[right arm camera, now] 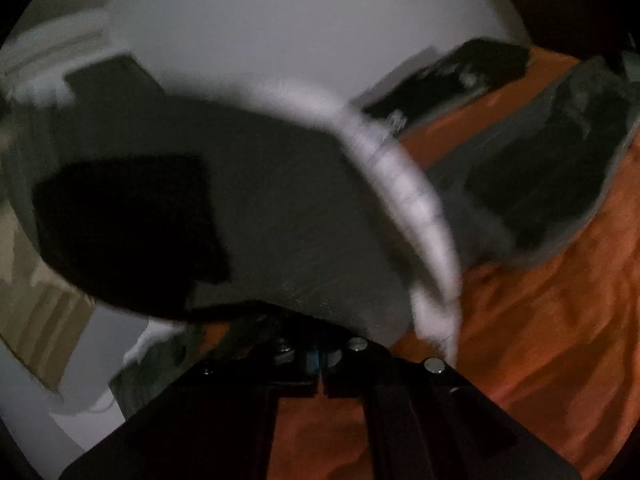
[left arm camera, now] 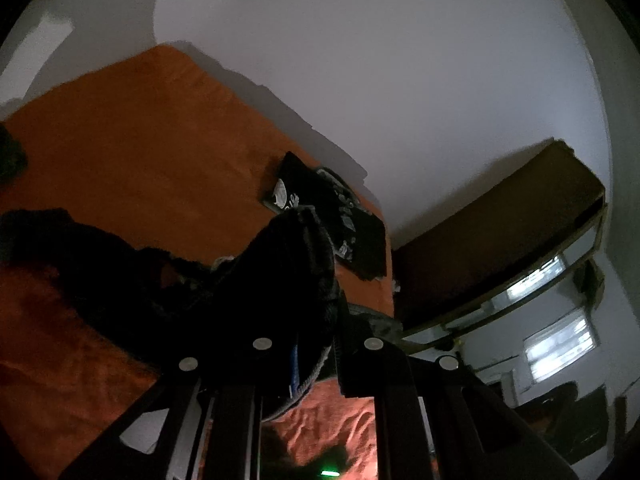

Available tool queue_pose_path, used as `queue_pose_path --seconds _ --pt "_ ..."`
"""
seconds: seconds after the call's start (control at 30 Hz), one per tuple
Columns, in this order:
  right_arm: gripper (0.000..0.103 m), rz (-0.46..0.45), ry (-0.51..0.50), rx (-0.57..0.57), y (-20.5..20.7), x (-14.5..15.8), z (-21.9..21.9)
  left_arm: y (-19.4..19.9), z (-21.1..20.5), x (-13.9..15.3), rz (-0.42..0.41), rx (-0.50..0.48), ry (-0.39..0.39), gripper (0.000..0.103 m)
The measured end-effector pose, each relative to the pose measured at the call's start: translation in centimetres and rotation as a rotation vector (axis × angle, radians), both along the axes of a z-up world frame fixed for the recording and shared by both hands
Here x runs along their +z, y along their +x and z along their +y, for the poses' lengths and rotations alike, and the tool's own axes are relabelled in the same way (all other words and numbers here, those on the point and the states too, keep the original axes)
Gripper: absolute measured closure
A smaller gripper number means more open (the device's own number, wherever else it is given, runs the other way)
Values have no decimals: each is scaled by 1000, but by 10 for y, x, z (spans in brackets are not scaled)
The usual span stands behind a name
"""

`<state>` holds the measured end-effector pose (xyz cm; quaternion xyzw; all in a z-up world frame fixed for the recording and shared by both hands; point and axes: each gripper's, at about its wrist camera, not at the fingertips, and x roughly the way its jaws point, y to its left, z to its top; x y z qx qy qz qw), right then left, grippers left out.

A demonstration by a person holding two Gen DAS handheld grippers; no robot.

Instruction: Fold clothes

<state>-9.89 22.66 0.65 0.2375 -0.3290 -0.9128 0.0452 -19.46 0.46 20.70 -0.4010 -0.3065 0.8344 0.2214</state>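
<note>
Dark garment (left arm camera: 288, 280) pinched in left claw (left arm camera: 316, 360); right claw (right arm camera: 322, 384) seemingly gripping grey garment (right arm camera: 280, 208)

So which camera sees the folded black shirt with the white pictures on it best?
The left wrist view. There the folded black shirt lies sharp on the orange bedspread beside the wall, white print clear. The right wrist view shows it only small and blurred, far off at the bed's edge.

Dim room: white wall (left arm camera: 400, 80), orange-covered bed (left arm camera: 140, 140), dark shelf (left arm camera: 500, 216), bright window (left arm camera: 560, 344).
</note>
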Motion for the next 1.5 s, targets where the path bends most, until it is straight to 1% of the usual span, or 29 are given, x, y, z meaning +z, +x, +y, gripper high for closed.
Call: queue_pose_path --seconds 0.03,0.13,0.17,0.2,0.23,0.27,0.3,0.33,0.37,0.4,0.43,0.5,0.53,0.6,0.7,0.8,0.87,0.9,0.93,0.97,1.07,1.17,1.23,1.3,1.37,1.43,1.47,1.5 --pt "103 42 20 -23 7 12 14 -2 -1 -1 -3 3 10 89" --pt "103 215 129 -72 29 58 41 -6 1 -2 1 9 28 89" --pt "103 250 157 -55 32 72 48 -7 3 -2 3 10 27 89" --pt "103 224 161 19 28 77 51 -7 4 -1 5 10 25 89" --pt "103 189 150 57 24 73 51 -8 6 -1 7 11 24 89" --pt "102 146 122 93 22 66 51 -8 8 -1 9 11 22 89" --pt "99 100 77 132 20 52 50 -9 10 -1 10 12 21 89" --pt "78 55 38 173 18 36 46 -9 11 -1 10 10 29 89" --pt "49 8 15 207 15 19 41 -8 12 -1 9 9 35 89" --pt "34 -46 -7 237 12 -4 34 -8 13 -1 9 10 34 89" --pt "26 -95 -35 272 10 -28 27 -7 14 -2 8 9 33 89" --pt "26 -164 -52 318 6 -57 12 -7 17 -3 8 1 28 89" --pt "26 -198 -33 324 1 -72 6 -7 17 -4 7 0 30 89" --pt "26 -230 11 317 -10 -94 -10 -6 17 -7 6 1 37 89" --pt "26 -242 20 298 -31 -107 -36 -5 20 -10 12 -3 35 89" --pt "26 -240 -23 271 -52 -117 -64 -3 21 -12 -1 3 37 89" --pt "27 -238 -6 253 -64 -122 -71 -3 20 -12 -2 0 39 89" --pt "34 -234 0 244 -69 -124 -73 -3 20 -11 -2 0 37 89" --pt "76 -224 6 231 -71 -123 -71 -3 19 -10 -1 -1 35 89" --pt "100 -201 14 210 -64 -115 -60 -3 16 -10 1 0 33 89" --pt "100 -130 37 145 -44 -90 -25 -8 6 -12 6 14 39 89" --pt "100 -57 68 88 -23 -64 9 -17 -8 -19 -9 48 83 89" --pt "100 -5 145 78 0 -37 33 -22 -17 -22 -20 66 114 88" --pt "100 30 204 43 22 -9 57 -27 -21 -26 -29 68 134 88" --pt "100 63 285 19 40 19 75 -32 -23 -31 -38 60 156 88" --pt "100 83 354 11 48 54 92 -34 -22 -34 -45 44 167 88" --pt "100 80 386 21 46 68 96 -35 -22 -36 -46 38 167 88" --pt "100 69 438 57 44 84 96 -35 -22 -36 -37 38 163 88"
